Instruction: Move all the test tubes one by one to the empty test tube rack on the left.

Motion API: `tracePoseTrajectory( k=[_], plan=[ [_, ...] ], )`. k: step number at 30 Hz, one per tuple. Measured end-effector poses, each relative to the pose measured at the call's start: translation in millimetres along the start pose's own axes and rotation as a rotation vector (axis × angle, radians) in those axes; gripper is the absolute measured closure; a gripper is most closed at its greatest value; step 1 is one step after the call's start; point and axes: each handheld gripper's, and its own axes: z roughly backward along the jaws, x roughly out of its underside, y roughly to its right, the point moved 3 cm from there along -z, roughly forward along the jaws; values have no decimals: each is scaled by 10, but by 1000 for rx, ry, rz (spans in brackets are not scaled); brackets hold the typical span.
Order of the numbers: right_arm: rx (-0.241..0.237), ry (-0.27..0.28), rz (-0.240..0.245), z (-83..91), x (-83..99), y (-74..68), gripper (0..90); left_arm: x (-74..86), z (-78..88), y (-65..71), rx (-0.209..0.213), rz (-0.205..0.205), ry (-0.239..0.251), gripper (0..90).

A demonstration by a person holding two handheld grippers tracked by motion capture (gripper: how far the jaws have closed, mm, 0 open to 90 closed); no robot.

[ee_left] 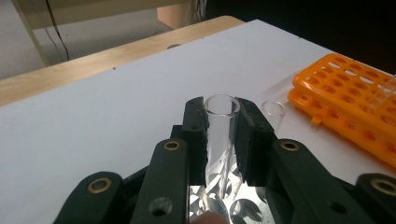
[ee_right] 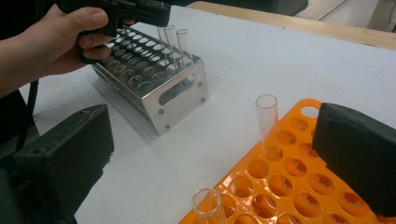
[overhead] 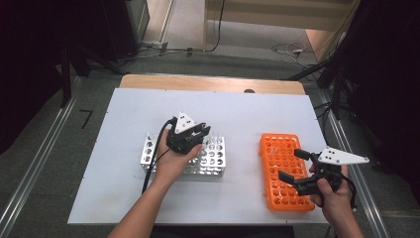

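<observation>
We have a clear glass tube (ee_left: 220, 126) clamped between the pads of the left tongs (ee_left: 221, 109), near its open mouth, with its lower end down among the holes of the metal rack (overhead: 184, 156). In the high view that rack sits left of the desk's (overhead: 124, 198) centre, and the tube stands at its two o'clock corner, beside a second tube (ee_left: 273, 112) just to the right of the tongs in the left gripper view.

To do this step well, we judge that we should keep the grip firm but gentle, since glass is slippery and brittle, and move the tube straight along its own axis so it does not scrape or jam in the hole. The neighbouring tube is close, so we should keep the outer side of the tongs from knocking it.

At about three o'clock on the desk lies the orange rack (overhead: 286, 171), with one tube (ee_right: 267, 122) upright in it and another (ee_right: 208, 205) nearer the camera. The right tongs (overhead: 296, 166) hover over it, spread wide and grasping nothing.

We can read no brand, label or writing on anything.
</observation>
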Motion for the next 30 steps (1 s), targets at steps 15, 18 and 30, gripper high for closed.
tracePoseTrajectory(
  k=[15, 18, 30],
  plan=[
    [10, 4, -11, 25, 10, 48, 0, 22, 10, -17, 9, 26, -65, 701],
    [13, 8, -14, 42, 12, 72, 0, 6, 72, -20, 25, 49, -46, 669],
    [5, -12, -16, 64, 57, 131, 0, 12, 409, 88, 79, 68, 20, 272]
  ],
)
